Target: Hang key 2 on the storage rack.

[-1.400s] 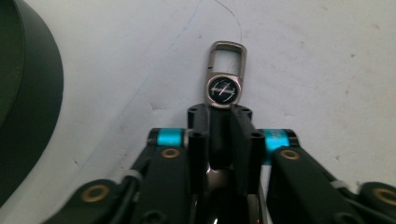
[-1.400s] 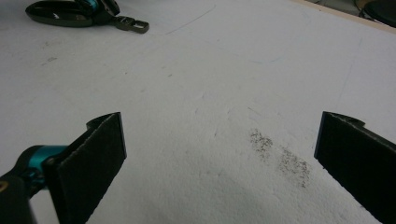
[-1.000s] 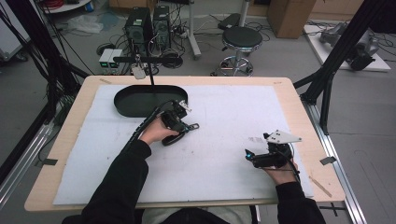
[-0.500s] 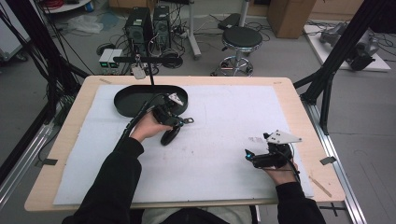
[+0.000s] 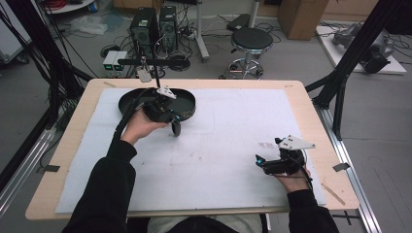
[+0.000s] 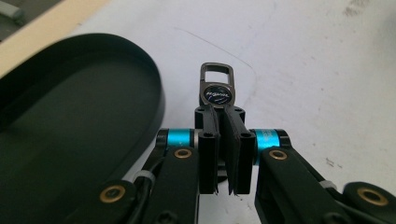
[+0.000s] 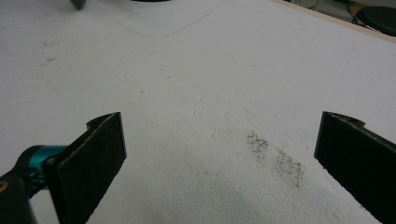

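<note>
A small dark metal key fob (image 6: 217, 93), with a round emblem and a rectangular loop at its far end, sticks out between the pads of my left gripper (image 6: 219, 112), which is shut on it. In the high view this gripper (image 5: 170, 116) is held above the near rim of a black oval tray (image 5: 188, 101), and the fob (image 5: 176, 128) hangs just outside that rim over the white mat. The tray (image 6: 70, 140) looks empty inside. My right gripper (image 5: 260, 164) rests open at the near right of the mat, with nothing between its jaws (image 7: 219, 154).
A white mat (image 5: 233, 126) covers most of the wooden table (image 5: 311, 97). A grey smudge (image 7: 275, 156) marks the mat in front of the right gripper. Beyond the far edge stand a stool (image 5: 250, 41), computer cases (image 5: 145, 24) and black frame posts (image 5: 350, 63).
My left hand has risen and moved left and away toward the black tray, carrying the fob. The right hand has stayed where it was.
</note>
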A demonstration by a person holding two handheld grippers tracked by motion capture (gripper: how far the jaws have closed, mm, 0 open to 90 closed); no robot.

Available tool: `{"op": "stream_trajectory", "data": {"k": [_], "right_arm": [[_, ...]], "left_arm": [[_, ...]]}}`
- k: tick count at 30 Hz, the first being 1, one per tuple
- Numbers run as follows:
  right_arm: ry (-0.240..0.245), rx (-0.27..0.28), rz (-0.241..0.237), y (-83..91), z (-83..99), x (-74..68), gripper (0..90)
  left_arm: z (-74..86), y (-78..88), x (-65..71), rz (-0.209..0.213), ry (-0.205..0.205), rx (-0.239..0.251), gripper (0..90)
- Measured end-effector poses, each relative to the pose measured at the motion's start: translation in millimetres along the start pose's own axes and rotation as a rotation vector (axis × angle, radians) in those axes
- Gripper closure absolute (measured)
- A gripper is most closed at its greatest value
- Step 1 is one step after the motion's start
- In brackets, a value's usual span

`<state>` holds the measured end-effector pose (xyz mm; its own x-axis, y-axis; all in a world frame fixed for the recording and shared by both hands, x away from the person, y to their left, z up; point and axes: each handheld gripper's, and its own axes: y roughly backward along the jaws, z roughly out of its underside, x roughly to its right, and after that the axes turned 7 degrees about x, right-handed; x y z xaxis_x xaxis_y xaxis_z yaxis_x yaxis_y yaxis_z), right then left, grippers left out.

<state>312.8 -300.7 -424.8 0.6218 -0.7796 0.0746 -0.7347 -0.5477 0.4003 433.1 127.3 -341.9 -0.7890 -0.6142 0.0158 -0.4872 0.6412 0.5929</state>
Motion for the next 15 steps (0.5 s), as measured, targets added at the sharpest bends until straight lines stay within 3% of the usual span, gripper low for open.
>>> {"op": "stream_trajectory", "data": {"k": [5, 15], "right_arm": [[0.002, -0.001, 0.0, 0.1, -0.2, -0.6, 1.3], [0.002, -0.002, -0.001, 0.0, -0.2, -0.8, 1.3]], "left_arm": [[-3.8, 15.7, -5.1, -0.04, 0.005, 0.049, 84.3], [-14.3, 34.4, -13.6, -0.093, 0.005, 0.098, 84.3]]}}
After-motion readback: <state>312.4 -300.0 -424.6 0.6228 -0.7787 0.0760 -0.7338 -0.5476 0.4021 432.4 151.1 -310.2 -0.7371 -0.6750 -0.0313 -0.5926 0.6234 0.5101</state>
